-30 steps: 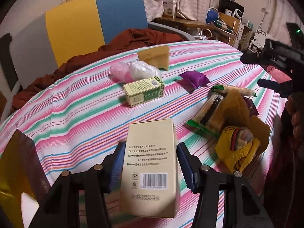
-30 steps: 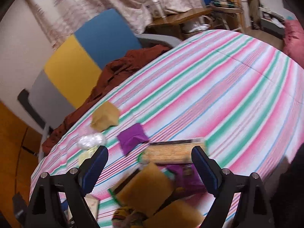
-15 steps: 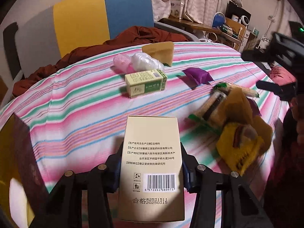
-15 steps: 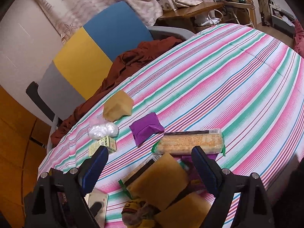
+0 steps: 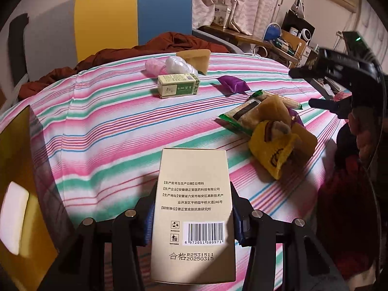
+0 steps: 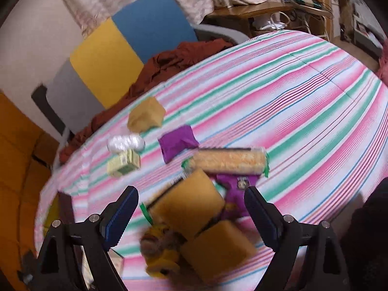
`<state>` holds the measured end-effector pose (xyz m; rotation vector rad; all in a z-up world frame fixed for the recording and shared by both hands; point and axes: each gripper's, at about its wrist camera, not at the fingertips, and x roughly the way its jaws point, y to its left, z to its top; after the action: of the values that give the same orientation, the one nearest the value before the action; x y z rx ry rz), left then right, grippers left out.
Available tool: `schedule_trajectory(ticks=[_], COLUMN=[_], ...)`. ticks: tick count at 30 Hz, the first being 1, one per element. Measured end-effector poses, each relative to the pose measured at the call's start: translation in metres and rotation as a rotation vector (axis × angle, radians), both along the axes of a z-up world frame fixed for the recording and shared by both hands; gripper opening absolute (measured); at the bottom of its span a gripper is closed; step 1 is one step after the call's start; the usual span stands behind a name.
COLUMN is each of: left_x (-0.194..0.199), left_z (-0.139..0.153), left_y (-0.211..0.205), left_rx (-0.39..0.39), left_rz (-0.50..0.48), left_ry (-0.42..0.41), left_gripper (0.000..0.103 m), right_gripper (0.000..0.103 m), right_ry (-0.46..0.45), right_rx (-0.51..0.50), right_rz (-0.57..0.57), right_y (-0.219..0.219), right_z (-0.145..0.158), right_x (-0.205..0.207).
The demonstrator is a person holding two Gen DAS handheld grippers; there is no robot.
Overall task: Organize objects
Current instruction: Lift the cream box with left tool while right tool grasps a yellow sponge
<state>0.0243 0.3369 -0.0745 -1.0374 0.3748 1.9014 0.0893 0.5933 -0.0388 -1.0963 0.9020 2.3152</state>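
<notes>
Left gripper (image 5: 192, 215) pinches tan box (image 5: 192, 218) at 6 o'clock — right gripper (image 6: 191, 208) spread wide above snack pile (image 6: 194, 208) — green box (image 5: 178, 88) at 12.

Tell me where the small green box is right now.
In the left wrist view, the small green box lies on the striped cloth near its far edge, just before the white plastic bag, left of the purple packet.

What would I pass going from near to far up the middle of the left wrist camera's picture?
Left gripper → tall beige box it clamps → bare striped cloth → small green box → clear plastic bag → rust-brown fabric heap → yellow-and-blue chair back.
</notes>
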Motion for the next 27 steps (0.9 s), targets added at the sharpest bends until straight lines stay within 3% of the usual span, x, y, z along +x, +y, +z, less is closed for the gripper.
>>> schedule_trajectory(ticks=[8,13,16,17,22,27], left_x=[0.004,0.008,0.009,0.009,0.011,0.01], left_z=[0.013,0.022,0.025,0.025,0.03,0.037], left_y=[-0.014,-0.021,-0.023,-0.023,-0.027,-0.034], left_rx=[0.038,0.06,0.069,0.07,0.086,0.107], left_rz=[0.001,-0.002,0.002,0.003,0.011,0.026], left_ry=[-0.003,0.009,0.008,0.006,0.007,0.014], left_gripper=[0.05,0.05,0.05,0.05,0.05,0.05], right_gripper=[0.091,0.091,0.083,0.069,0.063,0.062], right_ry=[-0.187,-0.247,-0.216,-0.213,-0.192,-0.033], right_rx=[0.08,0.101,0.099,0.105,0.094,0.09], right_rz=[0.157,0.162,0.157,0.158,0.143,0.093], right_y=[-0.02,-0.017,-0.015,-0.015,-0.014,-0.006], right_z=[-0.019,-0.033,-0.034,-0.034,-0.033,-0.011], right_x=[-0.035,-0.044,-0.045,-0.045,-0.044,-0.027])
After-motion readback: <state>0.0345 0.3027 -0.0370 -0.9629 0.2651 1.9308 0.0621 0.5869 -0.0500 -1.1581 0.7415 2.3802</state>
